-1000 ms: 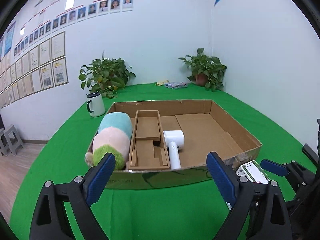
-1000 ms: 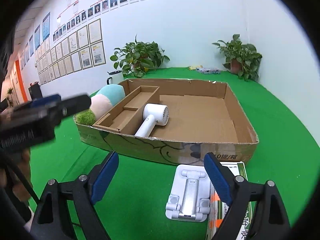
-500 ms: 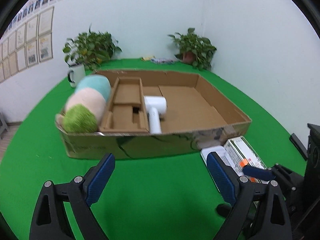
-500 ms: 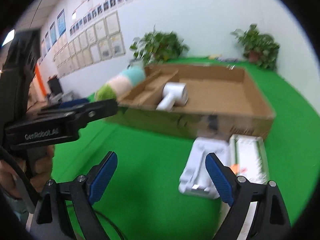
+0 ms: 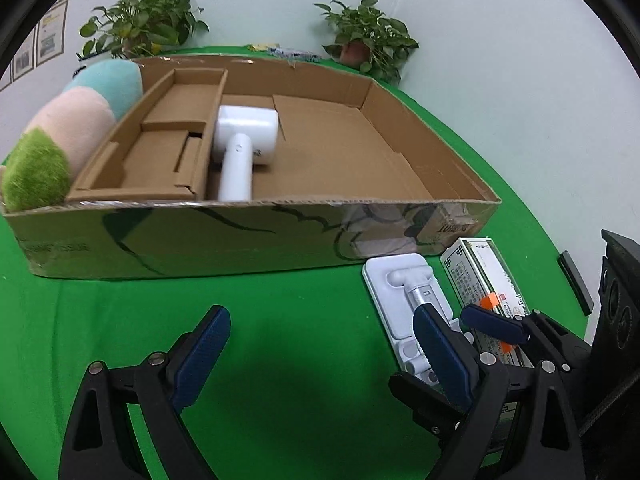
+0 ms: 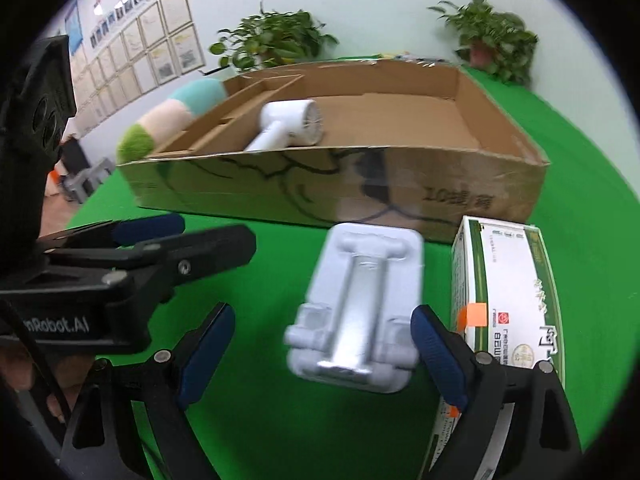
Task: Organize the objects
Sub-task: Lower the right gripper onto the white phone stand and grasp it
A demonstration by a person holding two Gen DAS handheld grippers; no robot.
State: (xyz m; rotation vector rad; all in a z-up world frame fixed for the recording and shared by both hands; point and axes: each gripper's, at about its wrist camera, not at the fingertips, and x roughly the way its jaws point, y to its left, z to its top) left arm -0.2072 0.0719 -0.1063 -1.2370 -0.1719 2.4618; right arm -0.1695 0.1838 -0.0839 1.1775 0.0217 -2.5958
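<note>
1. Since a second ago both views have dropped closer to the green cloth.
2. Left wrist: left gripper (image 5: 320,354) spread, empty. White phone stand (image 5: 404,300) flat outside cardboard box (image 5: 256,236), beside carton (image 5: 480,276).
3. Right wrist: right gripper (image 6: 322,352) spread, straddling stand (image 6: 360,312). Likely light, rigid, slick plastic; grip across side edges.

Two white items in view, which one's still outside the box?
The flat white stand, on the green cloth in front of the box beside the green carton. The white hair dryer already lies inside.
</note>
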